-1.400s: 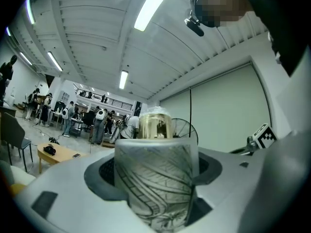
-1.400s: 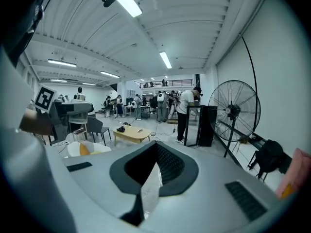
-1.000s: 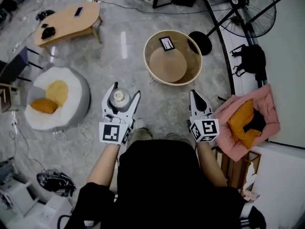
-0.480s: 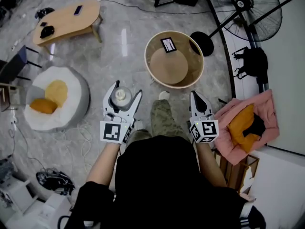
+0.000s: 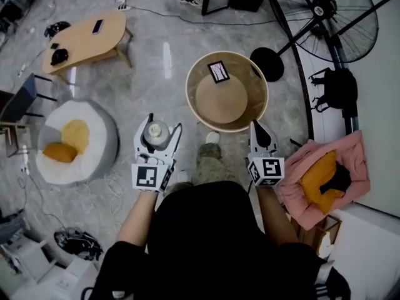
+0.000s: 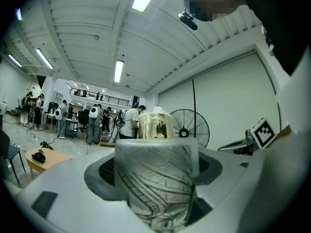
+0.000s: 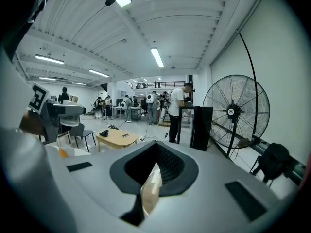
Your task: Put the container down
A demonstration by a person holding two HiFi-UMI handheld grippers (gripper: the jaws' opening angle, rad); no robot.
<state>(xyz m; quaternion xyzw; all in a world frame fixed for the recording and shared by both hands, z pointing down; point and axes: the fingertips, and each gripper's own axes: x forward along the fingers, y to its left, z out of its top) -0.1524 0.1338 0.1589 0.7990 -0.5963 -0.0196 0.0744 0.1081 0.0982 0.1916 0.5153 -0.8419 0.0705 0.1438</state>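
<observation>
Round bench point(image 5: 226, 105) sits closer now, ahead-right of left gripper point(image 5: 164, 122), whose jaws clamp the upright container point(image 5: 155, 130); right gripper point(image 5: 255, 126) jaws together, probably empty.

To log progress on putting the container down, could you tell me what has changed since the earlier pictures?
The person has stepped forward: a shoe now shows by the round table, which lies nearer the grippers. The left gripper still holds the container; the right gripper stays shut.
</observation>
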